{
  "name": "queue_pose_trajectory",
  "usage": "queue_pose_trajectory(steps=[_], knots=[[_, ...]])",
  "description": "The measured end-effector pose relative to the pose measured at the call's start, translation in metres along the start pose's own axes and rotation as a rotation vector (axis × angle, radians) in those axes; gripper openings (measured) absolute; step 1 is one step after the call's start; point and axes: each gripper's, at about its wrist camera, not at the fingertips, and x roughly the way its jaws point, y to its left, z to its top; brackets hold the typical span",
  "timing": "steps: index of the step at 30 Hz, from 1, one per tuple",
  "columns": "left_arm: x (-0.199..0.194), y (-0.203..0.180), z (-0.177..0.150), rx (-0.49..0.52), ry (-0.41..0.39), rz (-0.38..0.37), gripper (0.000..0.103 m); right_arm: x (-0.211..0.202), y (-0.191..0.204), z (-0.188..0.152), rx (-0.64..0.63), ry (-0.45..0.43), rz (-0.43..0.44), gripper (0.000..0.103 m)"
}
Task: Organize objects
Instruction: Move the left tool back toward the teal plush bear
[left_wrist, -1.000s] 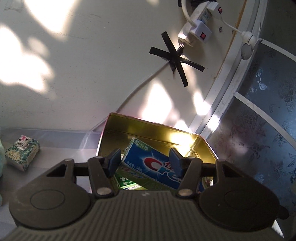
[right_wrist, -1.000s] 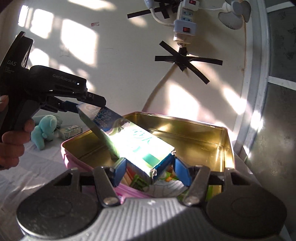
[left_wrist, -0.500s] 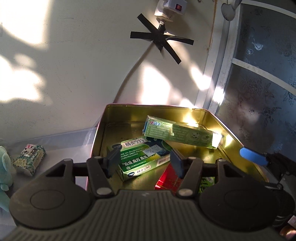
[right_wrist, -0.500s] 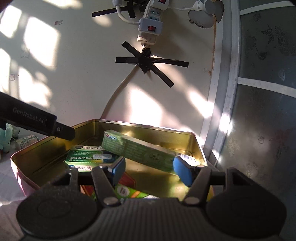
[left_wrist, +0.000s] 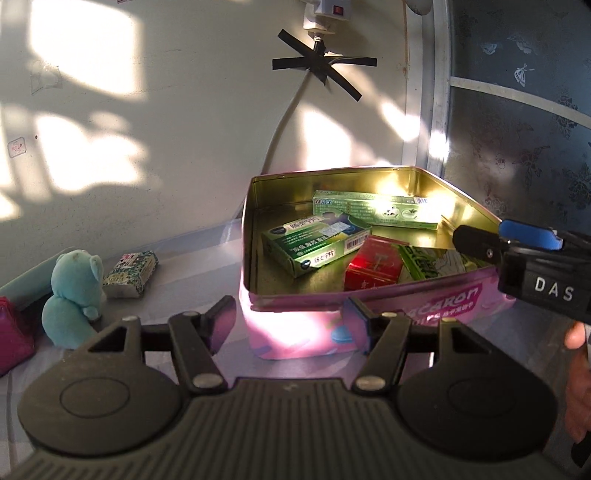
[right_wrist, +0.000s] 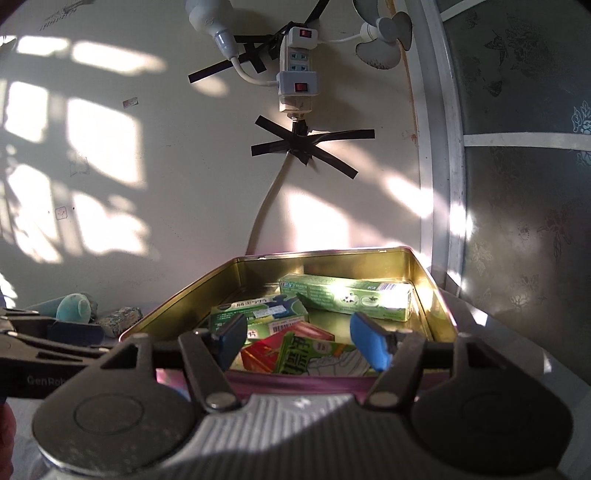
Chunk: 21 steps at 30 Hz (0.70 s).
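Left gripper (left_wrist: 291, 325) and right gripper (right_wrist: 301, 341): jaws apart, nothing held. Boxes lie jumbled inside pink gold-lined metal tin (left_wrist: 369, 295). Small patterned packet (left_wrist: 131, 272) outside, beside teal plush bear (left_wrist: 74, 295), judged best approached squarely across short sides.

The red box (left_wrist: 373, 263) lay partly hidden under a green-and-white box (left_wrist: 430, 258). A magenta object (left_wrist: 11, 334) was cut off by the left edge; print on the small patterned packet (left_wrist: 130, 272) was illegible.
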Motion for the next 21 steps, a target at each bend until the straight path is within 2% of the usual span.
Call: queue_pose_trajectory(steps=[6,9,21], knots=[[-0.006,0.029,-0.022,-0.048,0.051,0.067,0.067,-0.008,0.021,-0.002,0.007,0.033,0.059,0.064],[-0.010,0.045,-0.033,-0.067,0.064,0.109,0.067,-0.010,0.041,-0.006,-0.030,0.047,0.086,0.064],[-0.026,0.108,-0.065,-0.151,0.086,0.242,0.068,-0.006,0.104,-0.023,-0.114,0.127,0.197,0.064]])
